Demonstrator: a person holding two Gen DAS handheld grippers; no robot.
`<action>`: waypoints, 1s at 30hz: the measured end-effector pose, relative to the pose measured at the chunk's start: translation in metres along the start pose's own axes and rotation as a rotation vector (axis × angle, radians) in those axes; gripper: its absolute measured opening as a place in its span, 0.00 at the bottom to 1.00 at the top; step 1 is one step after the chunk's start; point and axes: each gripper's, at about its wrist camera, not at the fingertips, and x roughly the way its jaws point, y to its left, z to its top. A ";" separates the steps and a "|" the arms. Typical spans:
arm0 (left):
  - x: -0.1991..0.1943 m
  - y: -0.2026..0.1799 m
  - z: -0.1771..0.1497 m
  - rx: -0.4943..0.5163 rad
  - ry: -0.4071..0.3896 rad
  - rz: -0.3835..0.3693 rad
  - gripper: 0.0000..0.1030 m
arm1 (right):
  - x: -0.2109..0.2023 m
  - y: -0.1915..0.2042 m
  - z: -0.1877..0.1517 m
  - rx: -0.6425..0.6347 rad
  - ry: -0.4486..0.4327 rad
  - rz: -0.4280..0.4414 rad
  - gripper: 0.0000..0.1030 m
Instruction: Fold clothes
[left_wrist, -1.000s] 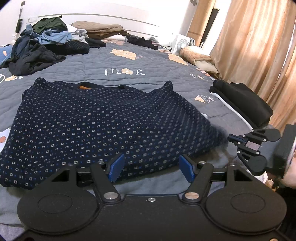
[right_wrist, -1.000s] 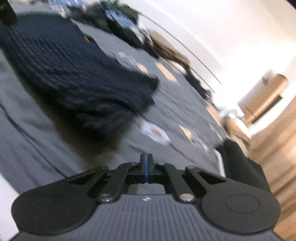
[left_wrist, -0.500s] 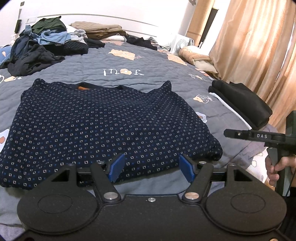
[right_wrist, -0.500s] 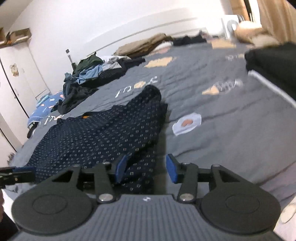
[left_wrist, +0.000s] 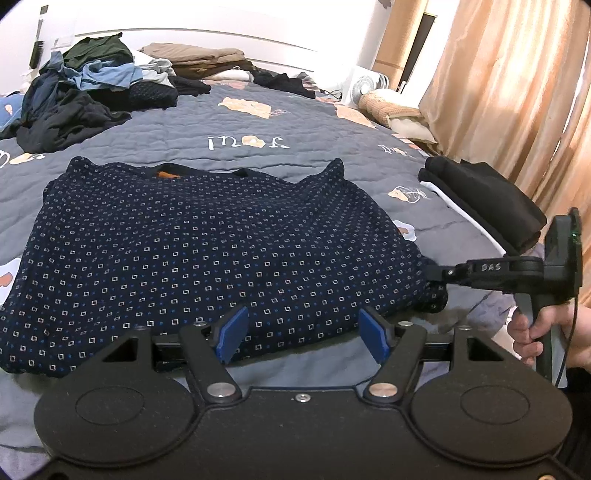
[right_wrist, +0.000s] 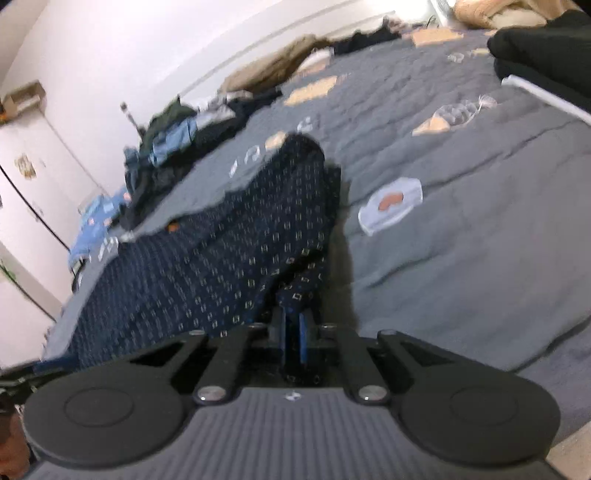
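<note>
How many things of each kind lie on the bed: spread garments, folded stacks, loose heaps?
Spread garment: 1, the navy dotted shirt
Folded stacks: 2, black stack, tan stack
Loose heap: 1, mixed clothes heap
Total: 4

**Bedroom, warm light on the curtain side**

We see a bed (left_wrist: 332, 133) under a grey quilt (left_wrist: 369, 173) with printed patches and lettering. White headboard (left_wrist: 229, 40) against a white wall (left_wrist: 207, 18). Tan curtains (left_wrist: 509, 81) hang at right, glowing orange. A wooden door (left_wrist: 400, 37) sits in the far corner, a white fan (left_wrist: 364, 86) just beside it. In the right wrist view, we see white wardrobe doors (right_wrist: 26, 206) at left.
</note>
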 end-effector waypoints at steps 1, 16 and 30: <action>0.000 0.001 0.000 -0.002 -0.001 0.000 0.64 | -0.005 -0.001 0.001 -0.001 -0.029 -0.005 0.05; 0.006 -0.004 -0.004 0.049 0.012 0.028 0.64 | -0.020 0.010 0.003 -0.194 -0.016 -0.097 0.08; 0.030 -0.064 -0.016 0.353 -0.018 0.105 0.73 | -0.024 0.025 -0.029 -0.360 0.099 -0.057 0.41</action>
